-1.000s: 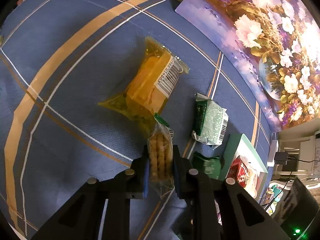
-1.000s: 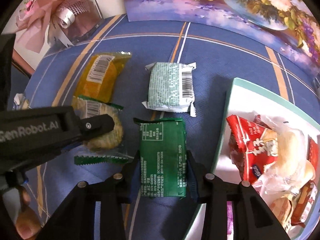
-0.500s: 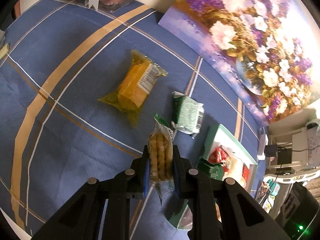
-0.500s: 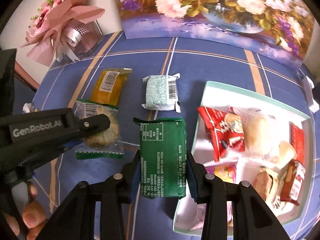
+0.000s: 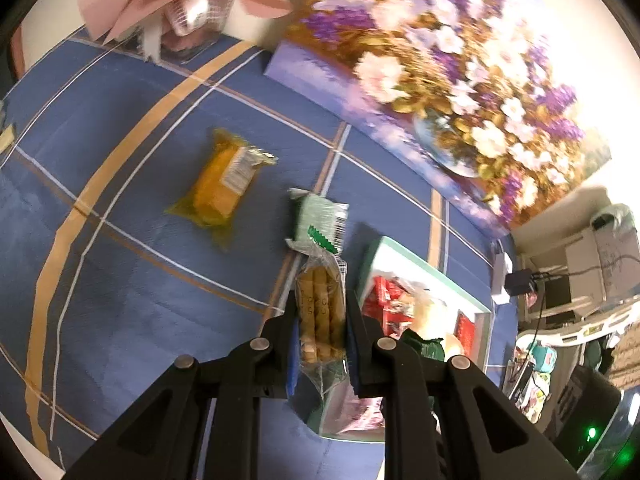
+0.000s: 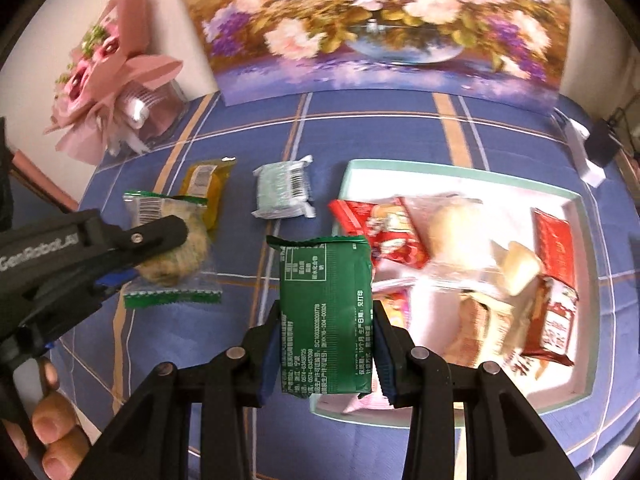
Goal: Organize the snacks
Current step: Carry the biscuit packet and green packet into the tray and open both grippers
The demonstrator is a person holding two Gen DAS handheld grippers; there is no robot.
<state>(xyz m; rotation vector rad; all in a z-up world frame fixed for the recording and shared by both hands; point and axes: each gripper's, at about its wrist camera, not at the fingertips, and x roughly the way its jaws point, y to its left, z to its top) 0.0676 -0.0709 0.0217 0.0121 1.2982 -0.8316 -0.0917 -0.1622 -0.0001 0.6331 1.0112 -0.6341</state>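
My left gripper [image 5: 320, 320] is shut on a clear pack of round biscuits [image 5: 320, 308] with green ends, lifted above the blue cloth. The right wrist view shows that same pack [image 6: 176, 252] at the left, pinched by the left gripper [image 6: 160, 236]. Between the pads of my right gripper [image 6: 325, 344], which is shut, sits a dark green packet [image 6: 326, 316], held just left of the white tray [image 6: 460, 168] with a mint rim. Several snacks fill the tray [image 5: 400, 256]. A yellow pack [image 5: 220, 188] and a pale green pack [image 5: 320, 216] lie on the cloth.
A floral painting [image 6: 380, 20] leans at the table's back. A pink bouquet [image 6: 108, 76] stands at the back left. A white plug strip [image 6: 584, 156] and a black adapter lie by the right edge. A person's fingers [image 6: 52, 436] show at lower left.
Both grippers have risen with their packs and shifted toward the tray. The table looks farther away and far more of the tray shows. Neither grip has changed.
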